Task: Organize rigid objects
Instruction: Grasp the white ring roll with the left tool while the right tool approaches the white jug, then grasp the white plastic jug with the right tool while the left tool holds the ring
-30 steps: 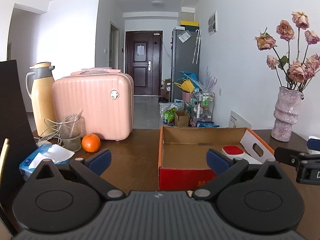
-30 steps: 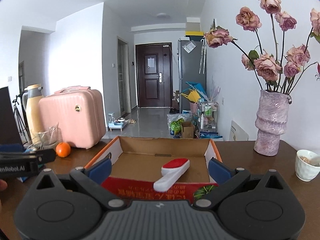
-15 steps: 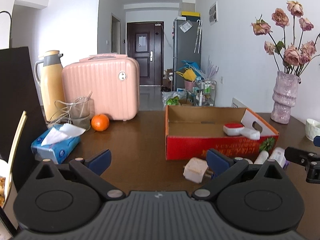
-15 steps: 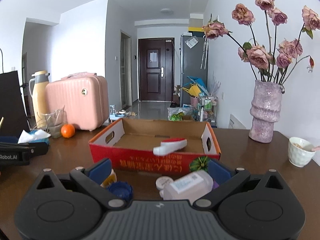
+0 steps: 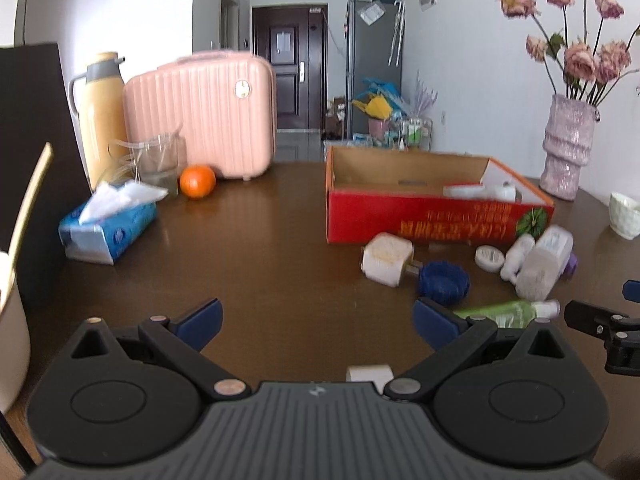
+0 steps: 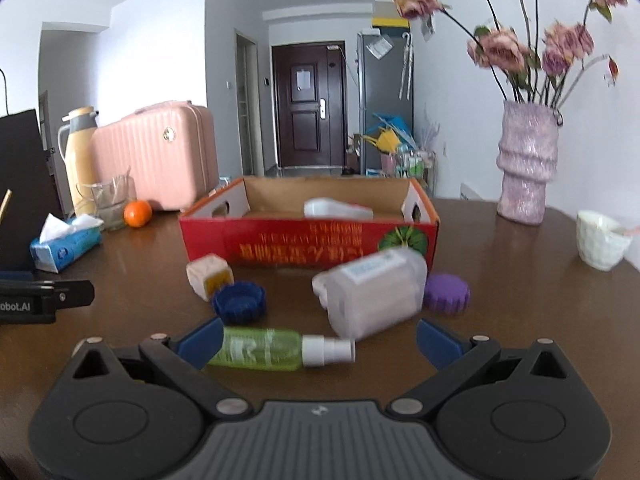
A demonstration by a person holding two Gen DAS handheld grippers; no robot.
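Observation:
A red cardboard box stands mid-table with a white item inside. In front of it lie a green spray bottle, a translucent white bottle, a blue cap, a purple cap, a white plug cube and a small white jar. My right gripper is open, the green bottle lying between its fingers. My left gripper is open over bare table, holding nothing.
A pink suitcase, yellow thermos, glass, orange and tissue pack fill the left side. A vase of dried roses and a white cup stand at right. A white block lies under my left gripper.
Both grippers have pulled back from the box toward the near table edge and dropped lower. The loose bottles and caps in front of the box have come into view.

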